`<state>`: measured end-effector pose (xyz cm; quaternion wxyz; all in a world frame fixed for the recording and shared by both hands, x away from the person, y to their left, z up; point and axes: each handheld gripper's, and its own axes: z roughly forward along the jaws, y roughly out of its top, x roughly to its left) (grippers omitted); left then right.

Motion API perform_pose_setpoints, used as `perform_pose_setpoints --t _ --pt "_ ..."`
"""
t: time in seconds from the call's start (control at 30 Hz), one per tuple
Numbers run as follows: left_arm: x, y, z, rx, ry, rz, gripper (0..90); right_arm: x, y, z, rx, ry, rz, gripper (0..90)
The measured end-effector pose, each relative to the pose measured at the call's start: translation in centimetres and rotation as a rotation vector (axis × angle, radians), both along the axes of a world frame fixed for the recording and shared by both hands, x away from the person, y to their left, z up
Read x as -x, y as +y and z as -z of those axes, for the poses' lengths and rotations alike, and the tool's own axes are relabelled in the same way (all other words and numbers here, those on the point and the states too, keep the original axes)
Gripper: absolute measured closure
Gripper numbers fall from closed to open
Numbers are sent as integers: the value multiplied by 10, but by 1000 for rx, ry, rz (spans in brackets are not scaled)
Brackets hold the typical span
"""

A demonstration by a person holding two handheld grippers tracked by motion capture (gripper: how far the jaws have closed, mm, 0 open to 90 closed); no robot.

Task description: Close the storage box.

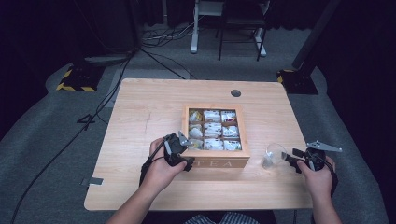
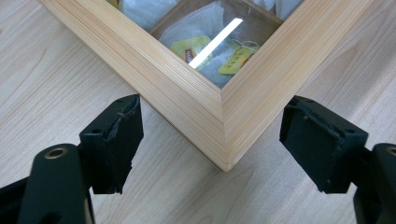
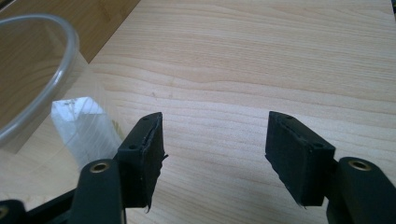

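A person seated at a light wooden table (image 1: 140, 121) works two hand-held grippers around one wooden tea box (image 1: 219, 161), which sits right of the table's centre with "TEA" lettered on its near wall; the box is divided into nine compartments, three rows of three, each holding pale wrapped tea bags (image 1: 212, 129).

The left gripper (image 1: 184, 148), held in the person's left hand (image 1: 161, 168), sits at the box's near left corner; in the left gripper view its two black jaws stand spread wide, one on each side of that corner (image 2: 224, 135), neither pad touching the wood; through the corner compartment's clear top, tea bags with yellow tags (image 2: 238, 58) can be seen, along with one bright strip of reflected light.

The right gripper (image 1: 293, 157), in the right hand (image 1: 320, 175), rests near the table's right edge, just right of one clear plastic cup (image 1: 273, 156) lying on its side beside the box's near right corner; in the right gripper view its two jaws are likewise spread apart over bare table, holding nothing, with the cup's rim (image 3: 42, 79) off to their left.

One round cable hole (image 1: 236, 93) marks the table's far edge; cables (image 1: 93, 116) trail across the grey floor at left.
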<state>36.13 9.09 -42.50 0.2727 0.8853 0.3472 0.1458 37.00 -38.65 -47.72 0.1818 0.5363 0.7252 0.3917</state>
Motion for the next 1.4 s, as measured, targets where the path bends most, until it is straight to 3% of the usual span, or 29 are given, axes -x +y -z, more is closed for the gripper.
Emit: perform_pose_setpoints --t 0.3,0.4,0.53,0.67,0.83,0.97,1.0,1.07,1.23,1.4 --pt "2 2 3 12 -7 3 224 -4 3 0 -6 1 -14 376" --pt "3 6 1 41 -14 14 225 -6 4 0 -7 -1 -21 374" --pt "9 19 -6 95 -53 7 231 -9 3 0 -10 -3 -23 370" --pt "14 37 -9 111 -86 -26 228 -14 3 0 -6 -16 -31 352" --pt "18 64 -9 134 -109 -73 222 -23 4 5 37 -49 -66 338" --pt "19 86 -11 166 -125 -110 213 -29 6 7 26 -65 -79 319" --pt "19 93 -10 157 -131 -122 210 -30 7 7 28 -67 -82 314" --pt "18 104 -8 151 -113 -119 173 -32 8 9 28 -64 -86 302" --pt "10 126 4 166 -82 -198 164 -34 8 12 49 -63 -93 268" --pt "2 140 23 167 -57 -237 162 -35 7 15 67 -57 -87 255"
